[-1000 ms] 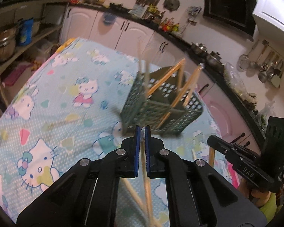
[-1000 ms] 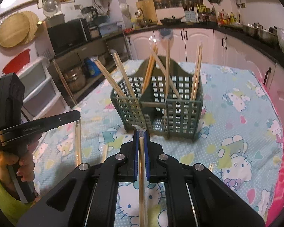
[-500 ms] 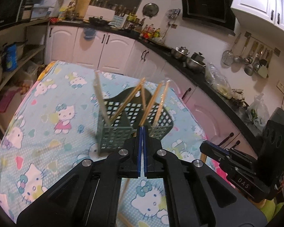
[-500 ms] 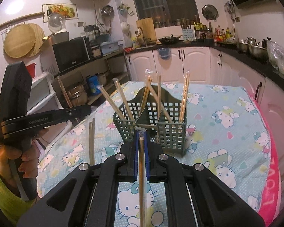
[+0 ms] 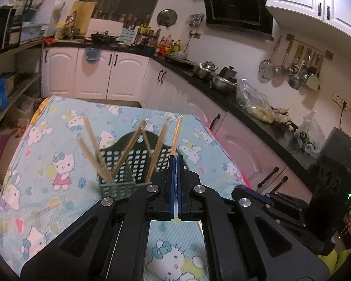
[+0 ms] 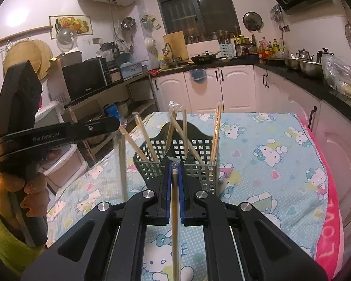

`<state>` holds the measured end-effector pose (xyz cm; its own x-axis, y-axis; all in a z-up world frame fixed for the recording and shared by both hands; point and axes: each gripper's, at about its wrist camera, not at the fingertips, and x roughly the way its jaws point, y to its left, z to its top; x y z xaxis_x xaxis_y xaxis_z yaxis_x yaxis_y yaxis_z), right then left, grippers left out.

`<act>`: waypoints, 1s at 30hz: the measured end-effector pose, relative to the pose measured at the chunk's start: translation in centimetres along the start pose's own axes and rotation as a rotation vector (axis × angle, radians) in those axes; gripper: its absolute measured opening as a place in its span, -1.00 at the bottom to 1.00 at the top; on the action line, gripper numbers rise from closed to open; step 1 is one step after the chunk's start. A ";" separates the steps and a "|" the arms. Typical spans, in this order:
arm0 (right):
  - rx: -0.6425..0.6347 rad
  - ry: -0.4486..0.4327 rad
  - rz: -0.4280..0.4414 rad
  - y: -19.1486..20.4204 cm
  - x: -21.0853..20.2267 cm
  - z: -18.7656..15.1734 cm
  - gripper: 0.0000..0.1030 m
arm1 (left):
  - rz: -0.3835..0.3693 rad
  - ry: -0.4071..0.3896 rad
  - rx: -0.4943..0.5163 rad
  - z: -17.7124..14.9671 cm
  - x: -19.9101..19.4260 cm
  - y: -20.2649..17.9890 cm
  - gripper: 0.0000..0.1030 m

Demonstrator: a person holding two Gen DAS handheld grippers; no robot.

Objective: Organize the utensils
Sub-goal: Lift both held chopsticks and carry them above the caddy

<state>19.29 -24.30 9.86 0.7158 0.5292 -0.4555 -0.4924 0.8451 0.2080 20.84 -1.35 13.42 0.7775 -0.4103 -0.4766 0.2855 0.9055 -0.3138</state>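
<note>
1. The dark green perforated plastic utensil basket (image 6: pixel 177 161) stands on the cartoon-cat printed tablecloth (image 6: pixel 269 149), with several wooden chopsticks (image 6: pixel 215 135) already leaning in its compartments.
2. The right gripper (image 6: pixel 174 178) is clenched on a pale wooden chopstick in clear wrap (image 6: pixel 174 210), which runs back between its blue pads.
3. The left gripper (image 5: pixel 175 182) is clamped on another wrapped chopstick (image 5: pixel 176 135), seen hanging below it in the right wrist view.
4. The step in hand looks like carrying both sticks to the basket.
5. Next, each tip likely needs lining up over a compartment before release.
</note>
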 end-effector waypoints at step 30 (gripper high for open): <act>-0.043 -0.135 -0.042 -0.8 0.6 7.4 -0.89 | -0.037 -0.130 0.101 8.5 0.4 -3.2 -1.00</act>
<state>23.74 -24.07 15.80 0.7948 0.5014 -0.3417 -0.4794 0.8642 0.1531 24.99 -3.48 21.20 0.8292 -0.4325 -0.3539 0.3654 0.8988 -0.2422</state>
